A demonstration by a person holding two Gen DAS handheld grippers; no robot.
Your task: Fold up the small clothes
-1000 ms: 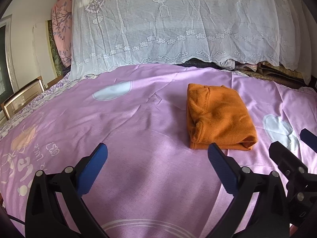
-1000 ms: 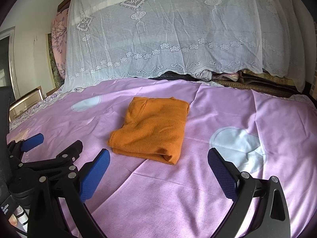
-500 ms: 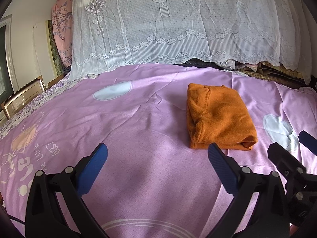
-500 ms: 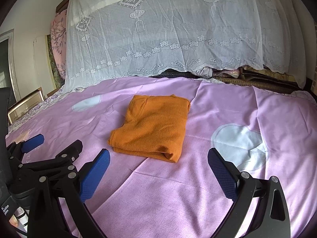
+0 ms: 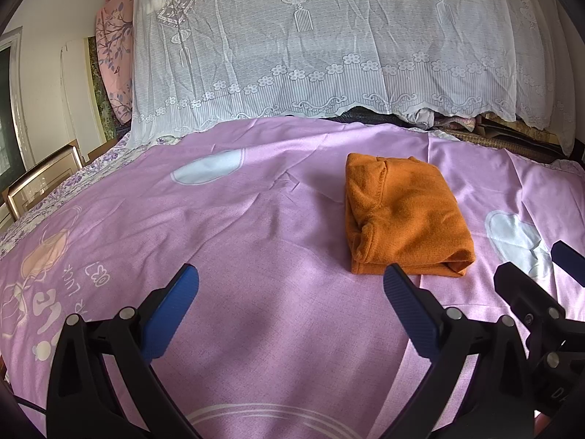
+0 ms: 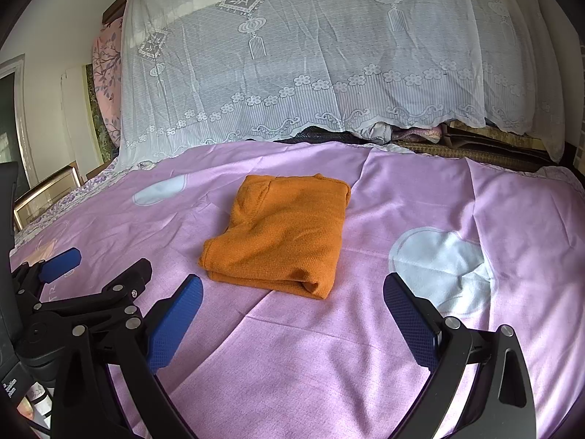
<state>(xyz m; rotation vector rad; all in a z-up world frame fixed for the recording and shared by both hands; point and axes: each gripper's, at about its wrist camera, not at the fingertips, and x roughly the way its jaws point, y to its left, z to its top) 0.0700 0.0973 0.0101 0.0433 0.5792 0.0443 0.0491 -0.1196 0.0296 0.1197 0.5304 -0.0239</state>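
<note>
An orange knit garment [image 5: 402,216] lies folded into a compact rectangle on the pink bedsheet [image 5: 256,241]; it also shows in the right wrist view as the orange garment [image 6: 285,234]. My left gripper [image 5: 290,285] hovers open in front of it and to its left, holding nothing. The right gripper [image 6: 292,296] is open too, just short of the garment's near edge, with nothing between its blue pads. Each gripper appears at the edge of the other's view: the right gripper [image 5: 541,274] and the left gripper [image 6: 98,270].
A white lace cover [image 5: 329,55] drapes over a tall pile at the back of the bed. Folded bedding [image 6: 413,133] peeks out beneath it. A wooden chair frame [image 5: 40,183] stands off the bed's left side, near a pink floral cloth [image 5: 113,55].
Both grippers drifted only slightly; the right wrist view has tipped a little so the garment sits marginally higher. Nothing was taken hold of or let go.
</note>
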